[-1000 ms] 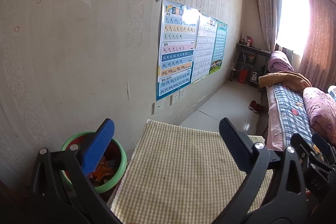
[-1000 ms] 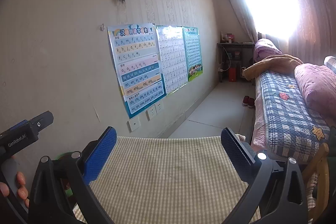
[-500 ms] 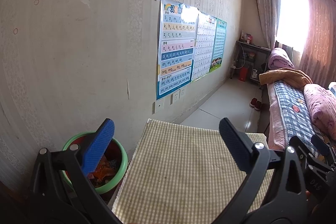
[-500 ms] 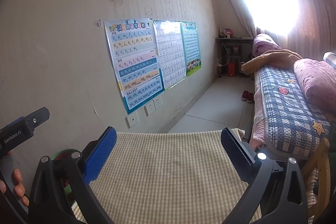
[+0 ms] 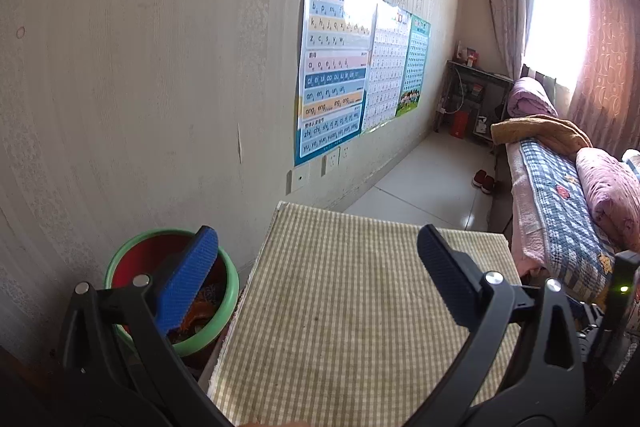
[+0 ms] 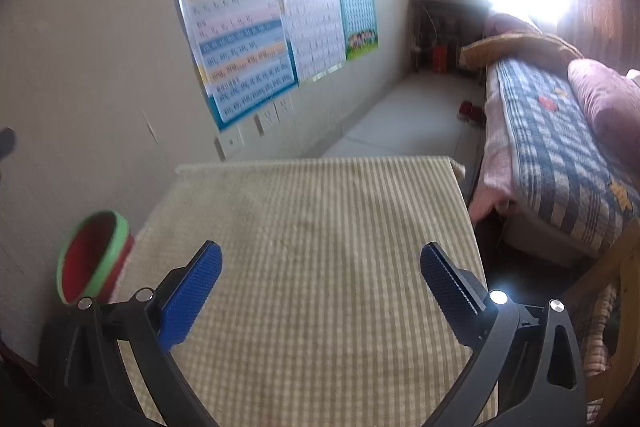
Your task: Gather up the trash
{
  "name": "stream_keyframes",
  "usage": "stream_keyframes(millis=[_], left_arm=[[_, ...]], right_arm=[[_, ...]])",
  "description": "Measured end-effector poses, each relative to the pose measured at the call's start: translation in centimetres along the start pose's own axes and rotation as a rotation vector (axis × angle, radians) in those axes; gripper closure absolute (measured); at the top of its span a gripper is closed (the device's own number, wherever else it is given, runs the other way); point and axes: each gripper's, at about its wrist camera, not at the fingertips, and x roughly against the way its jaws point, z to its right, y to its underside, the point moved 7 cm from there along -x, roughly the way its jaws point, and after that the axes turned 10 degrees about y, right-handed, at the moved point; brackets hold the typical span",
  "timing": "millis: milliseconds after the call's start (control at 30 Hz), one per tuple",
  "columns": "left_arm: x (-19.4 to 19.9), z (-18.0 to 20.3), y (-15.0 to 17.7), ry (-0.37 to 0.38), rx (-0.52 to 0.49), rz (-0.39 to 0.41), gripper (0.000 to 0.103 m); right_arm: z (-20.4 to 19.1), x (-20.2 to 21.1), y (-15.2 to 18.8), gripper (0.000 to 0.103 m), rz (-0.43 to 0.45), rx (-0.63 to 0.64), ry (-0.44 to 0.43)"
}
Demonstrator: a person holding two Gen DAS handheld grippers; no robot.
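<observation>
The left gripper [image 5: 316,259] hangs spread wide with nothing between its blue pads, and the right gripper [image 6: 320,275] is likewise gaping and empty above the checked tablecloth [image 6: 320,227]. From the left gripper, the green-rimmed bin [image 5: 224,287] stands on the floor at about nine o'clock, tight against the table's edge, with orange scraps inside. No loose trash shows on the cloth. I judge this a searching pause; next comes finding another piece, perhaps outside these views.
</observation>
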Motion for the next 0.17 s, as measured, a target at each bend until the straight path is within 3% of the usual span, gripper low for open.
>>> stream_keyframes(millis=[100, 167], left_arm=[[-0.9, -2.3, 2.9, -0.009, 0.023, -0.073, 0.005], [-1.4, -4.2, 5.4, -0.055, 0.031, -0.138, 0.005]], right_arm=[[2.4, -5.5, 4.4, 0.007, -0.110, 0.042, 0.089], [3.5, -8.2, 7.1, 0.007, -0.165, 0.046, 0.111]])
